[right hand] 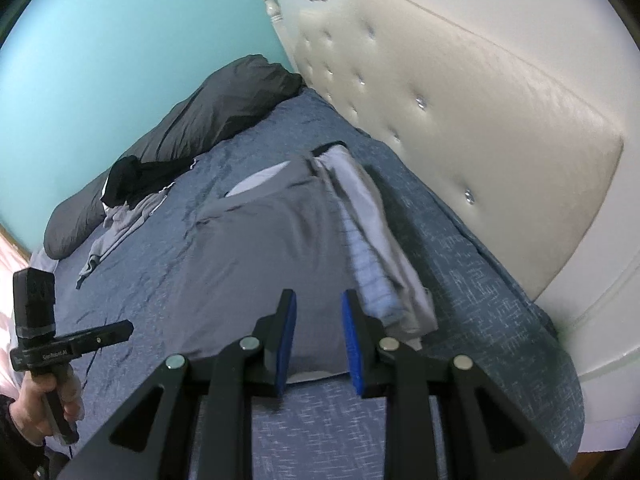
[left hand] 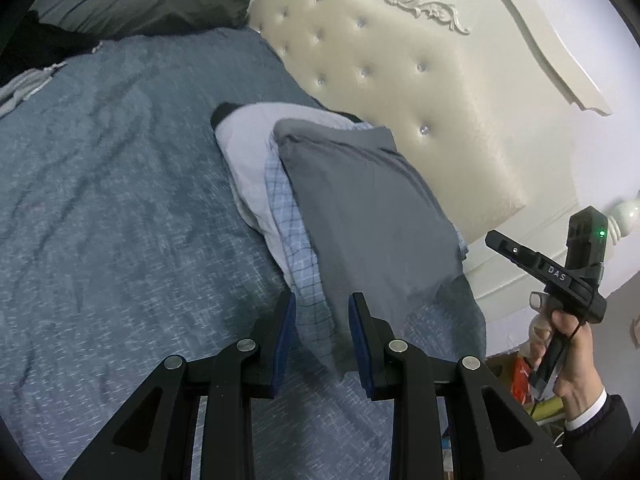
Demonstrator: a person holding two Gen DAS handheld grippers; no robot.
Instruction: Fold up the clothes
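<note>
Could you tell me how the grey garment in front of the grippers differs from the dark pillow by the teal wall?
The grey garment is mid grey, thin and lies flat on top of a stack of folded clothes; the dark pillow is charcoal, thick and puffy. The garment is near the headboard and close to both grippers; the pillow lies along the teal wall, far from them. Both rest on the blue bedspread.

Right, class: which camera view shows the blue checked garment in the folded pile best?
The left wrist view: the blue checked garment shows as a long, sharp strip between the white garment and the grey garment on top. The right wrist view shows only a blurred sliver at the pile's edge.
</note>
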